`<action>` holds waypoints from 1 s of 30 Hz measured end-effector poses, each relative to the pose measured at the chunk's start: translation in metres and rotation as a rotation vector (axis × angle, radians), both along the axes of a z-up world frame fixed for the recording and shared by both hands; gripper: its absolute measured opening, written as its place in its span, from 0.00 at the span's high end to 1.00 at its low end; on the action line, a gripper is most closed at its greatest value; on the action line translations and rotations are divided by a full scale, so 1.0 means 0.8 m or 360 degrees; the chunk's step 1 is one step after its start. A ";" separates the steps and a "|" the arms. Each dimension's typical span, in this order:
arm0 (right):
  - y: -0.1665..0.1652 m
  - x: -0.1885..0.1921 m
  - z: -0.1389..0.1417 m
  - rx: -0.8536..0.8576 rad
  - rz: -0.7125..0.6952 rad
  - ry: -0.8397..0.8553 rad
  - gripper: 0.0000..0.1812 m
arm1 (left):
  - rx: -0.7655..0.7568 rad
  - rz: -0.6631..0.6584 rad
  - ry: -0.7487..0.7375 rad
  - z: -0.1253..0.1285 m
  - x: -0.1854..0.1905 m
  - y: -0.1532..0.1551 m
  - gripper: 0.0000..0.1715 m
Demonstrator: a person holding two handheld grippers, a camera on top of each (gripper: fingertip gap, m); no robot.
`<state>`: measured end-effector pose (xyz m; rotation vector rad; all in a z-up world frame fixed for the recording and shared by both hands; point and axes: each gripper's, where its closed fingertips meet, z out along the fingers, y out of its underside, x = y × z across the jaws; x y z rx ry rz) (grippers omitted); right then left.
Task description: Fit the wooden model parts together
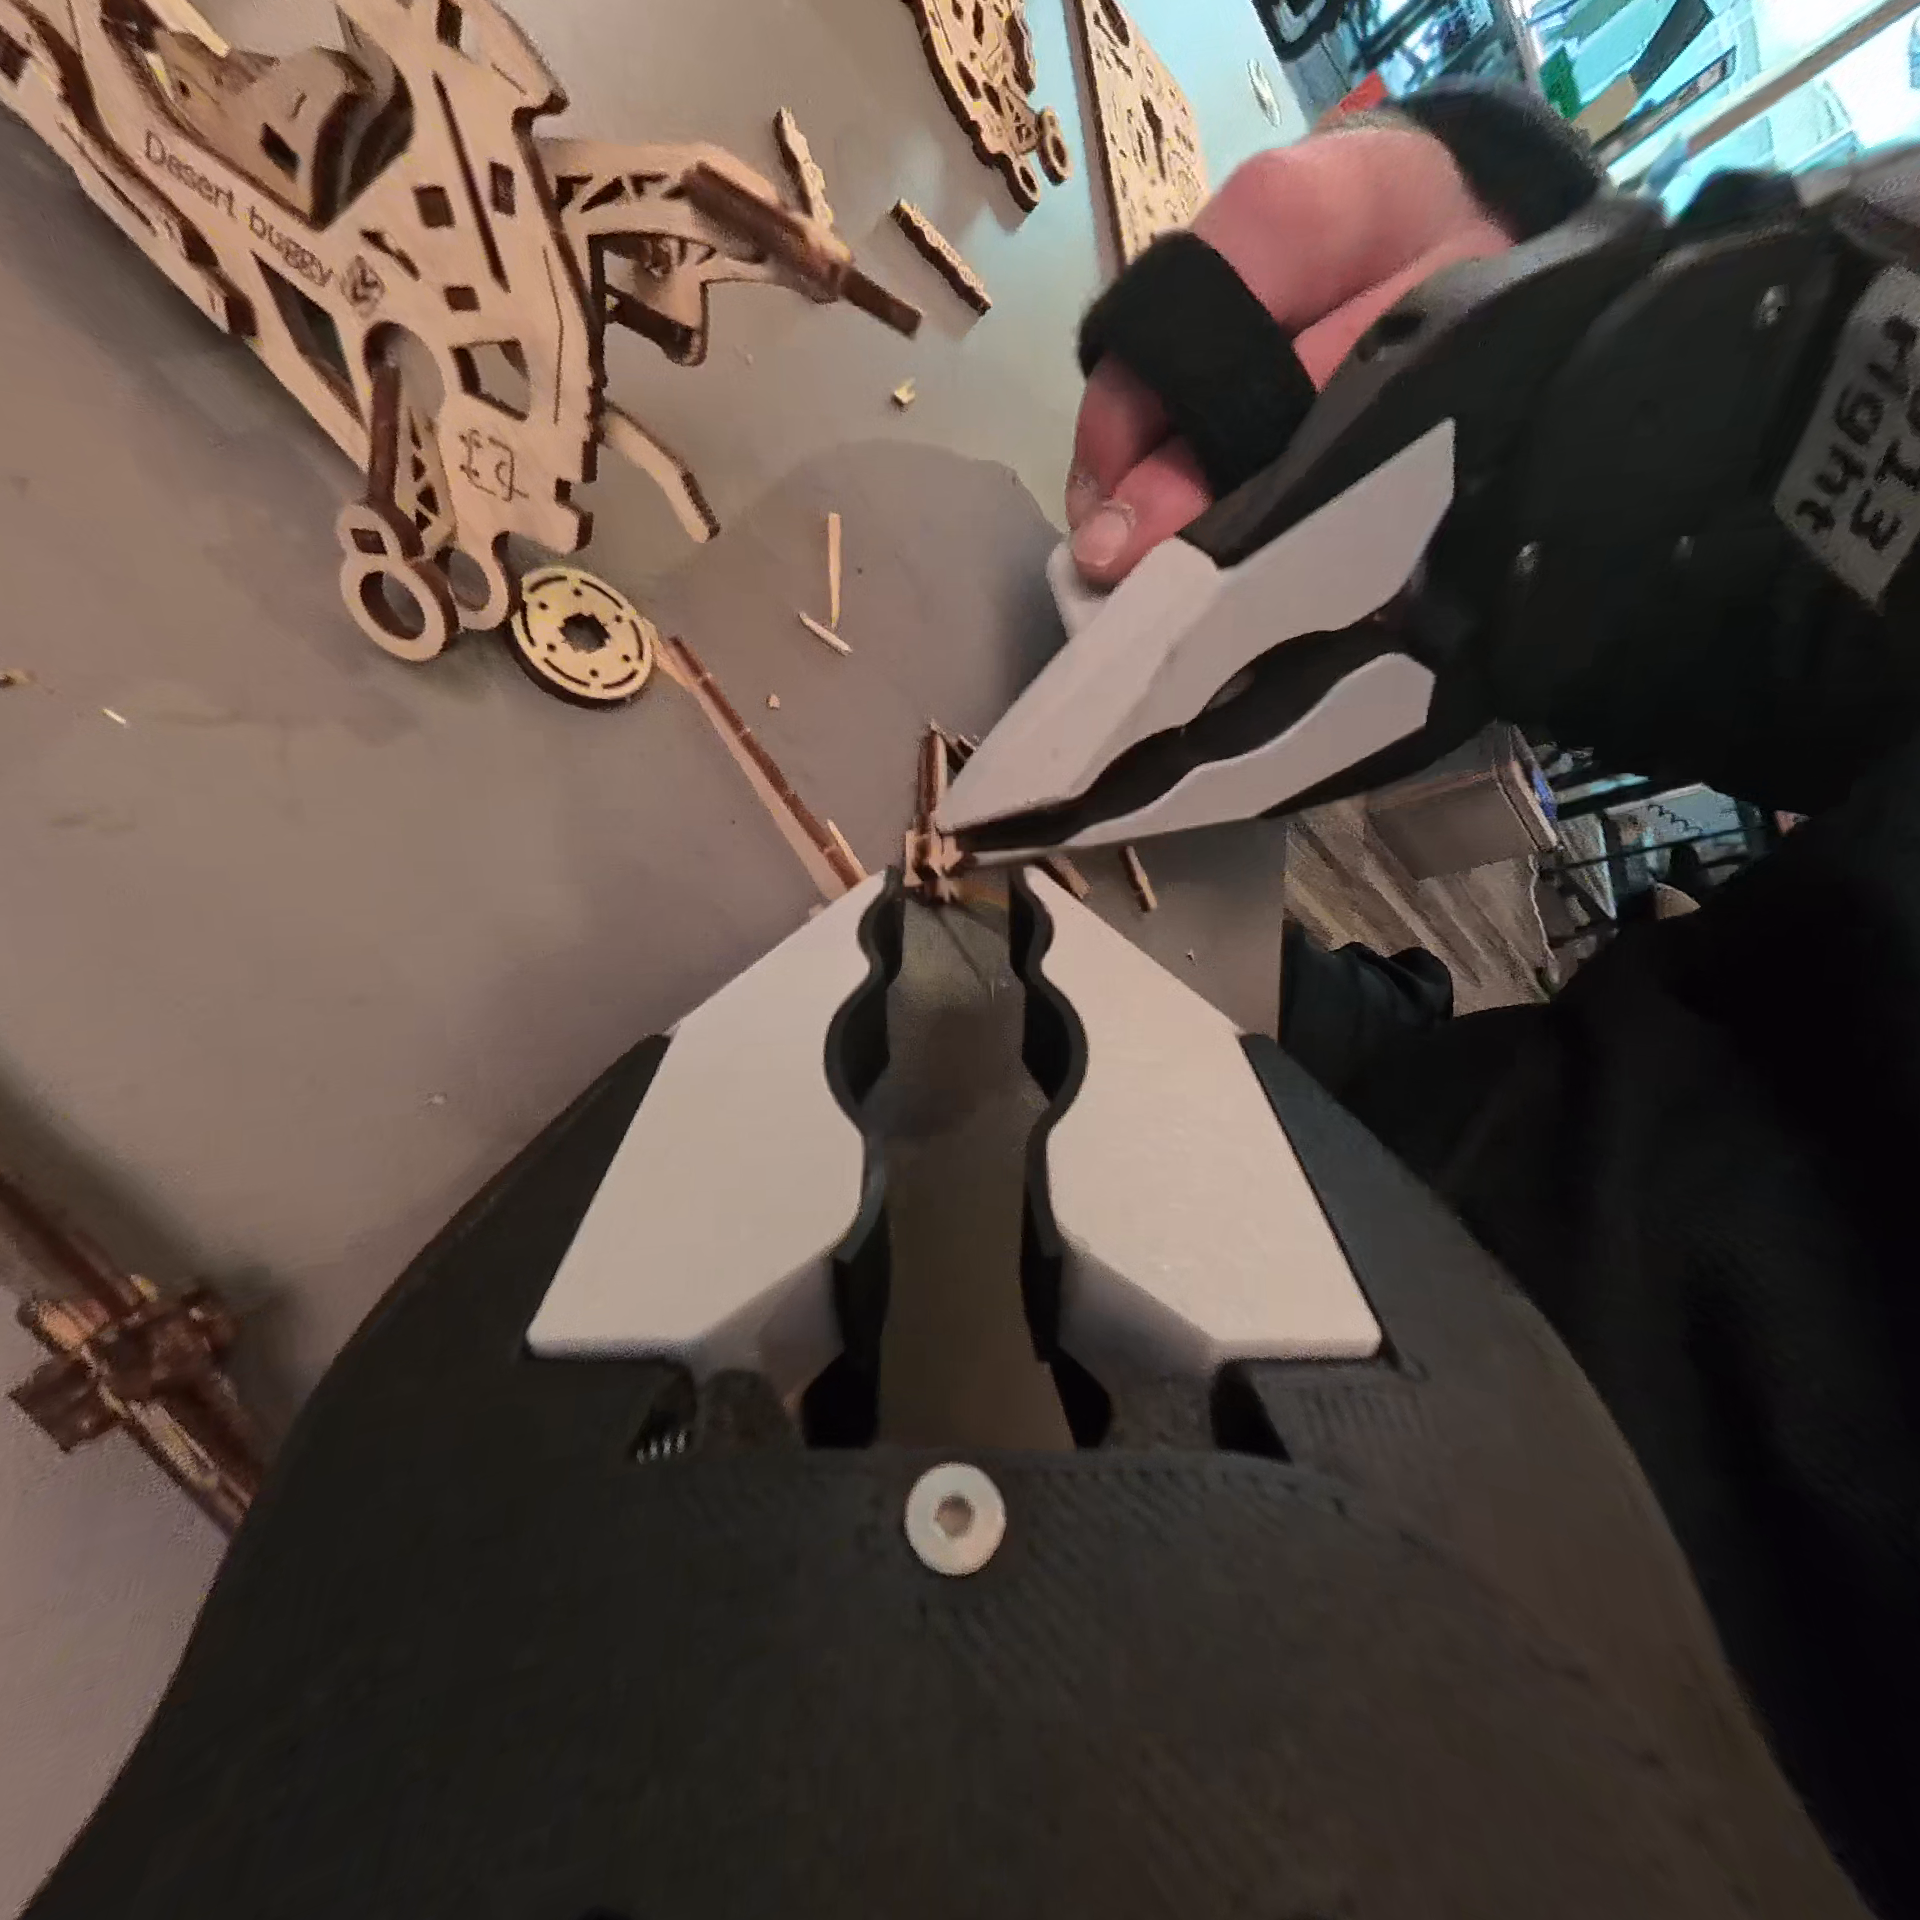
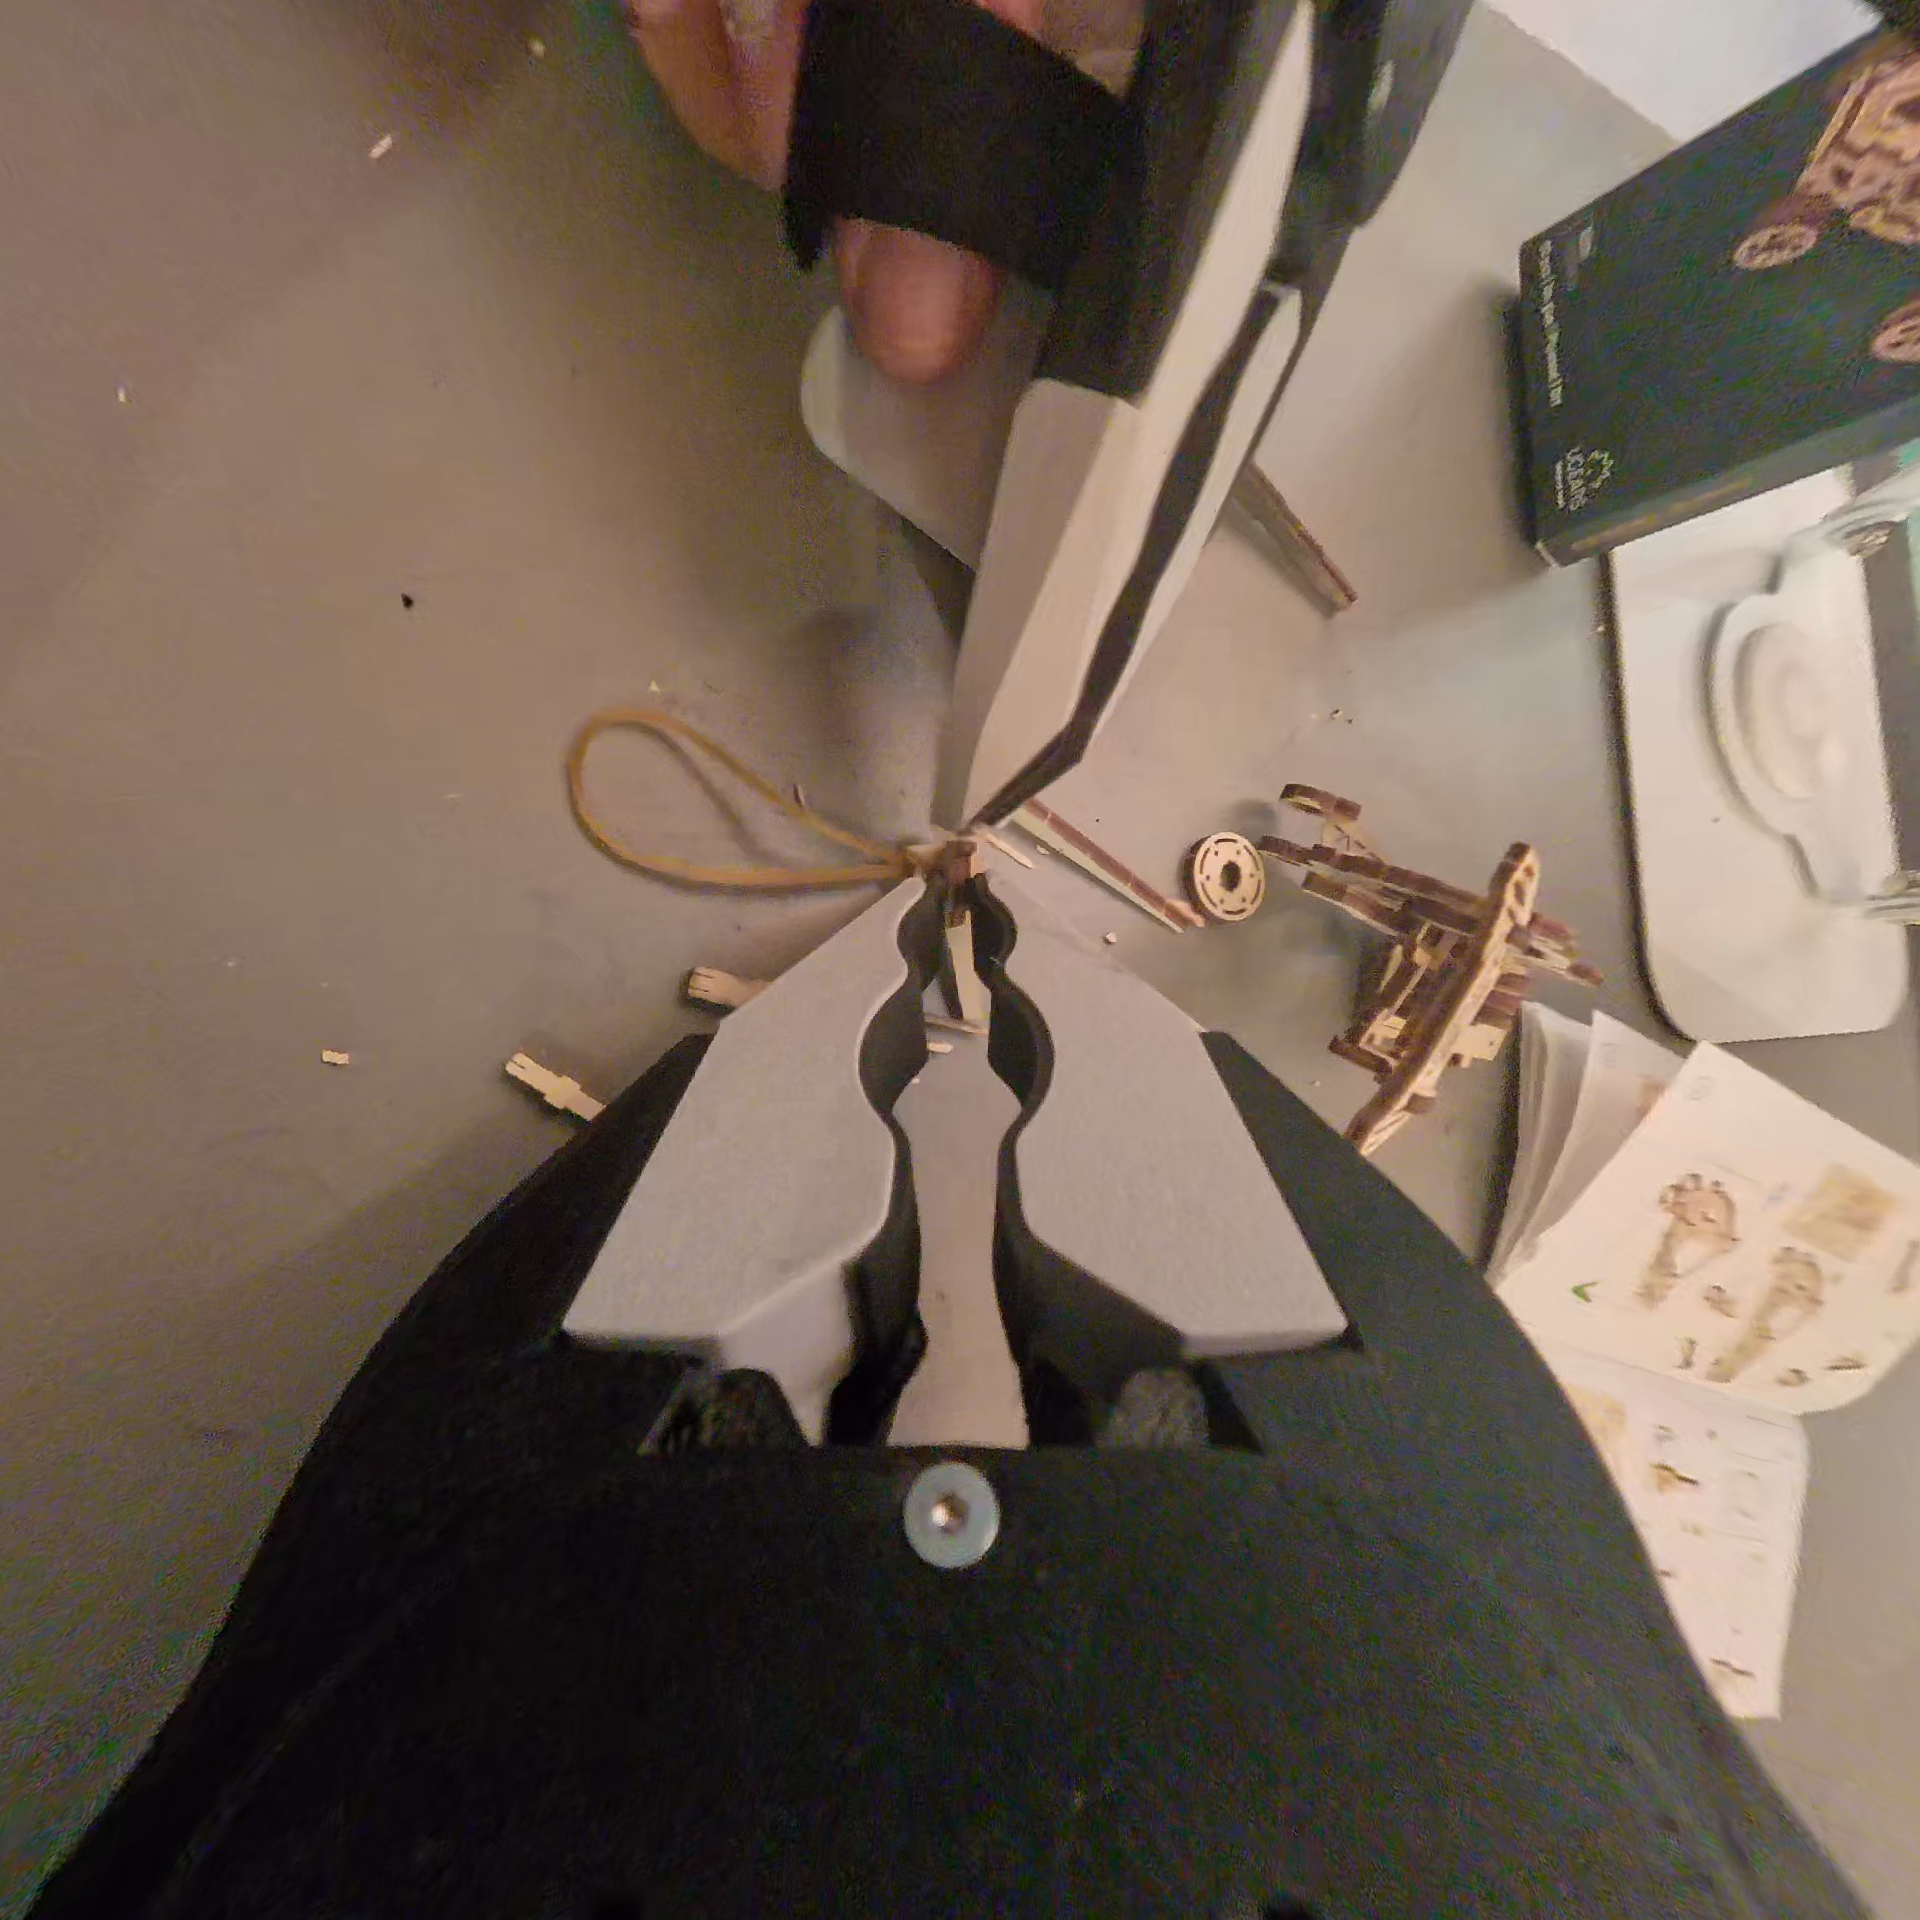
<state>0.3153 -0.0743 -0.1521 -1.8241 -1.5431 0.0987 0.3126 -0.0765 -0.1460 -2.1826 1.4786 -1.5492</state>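
A small wooden model part [image 1: 932,871] is pinched between the tips of the right tool [image 1: 961,831] and met by the tips of the left tool [image 1: 951,883], whose fingers are nearly pressed together on it, above the grey surface [image 1: 208,831]. Only the right wrist view shows a rubber band [image 2: 665,810] looped from the part, a dark printed box [image 2: 1704,343] and an open instruction booklet [image 2: 1683,1278]. Only the left wrist view shows the lettered buggy side panel [image 1: 343,260]. A wooden disc [image 1: 584,646] lies nearby.
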 end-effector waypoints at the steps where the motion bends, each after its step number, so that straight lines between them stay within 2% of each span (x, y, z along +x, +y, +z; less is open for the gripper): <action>1: 0.001 0.000 0.000 -0.0019 -0.0006 0.0016 0.99 | 0.0011 0.0007 -0.0023 0.002 -0.002 -0.001 0.89; 3: 0.001 -0.001 0.000 -0.0064 -0.0016 0.0044 0.99 | 0.0064 0.0037 -0.0069 0.007 -0.004 0.000 0.89; 9: 0.005 0.000 0.000 -0.0323 -0.0104 0.0193 0.99 | 0.0301 -0.0020 0.0054 -0.010 -0.007 -0.008 0.96; 12: 0.006 0.000 0.000 -0.0447 -0.0132 0.0295 0.99 | 0.0453 -0.0020 0.0089 -0.016 -0.006 -0.004 1.00; 18: 0.007 0.000 0.000 -0.0604 -0.0147 0.0425 0.99 | 0.0858 -0.0151 0.0060 -0.018 -0.004 0.002 1.00; 21: 0.008 0.000 0.000 -0.0630 -0.0137 0.0438 0.99 | 0.0909 -0.0186 0.0039 -0.017 -0.005 0.004 1.00; 26: 0.008 0.000 0.000 -0.0639 -0.0134 0.0449 0.99 | 0.0968 -0.0164 0.0001 -0.013 -0.004 0.008 0.93; 30: 0.008 0.000 0.000 -0.0643 -0.0132 0.0451 0.99 | 0.0993 -0.0167 -0.0043 -0.008 0.001 0.007 0.97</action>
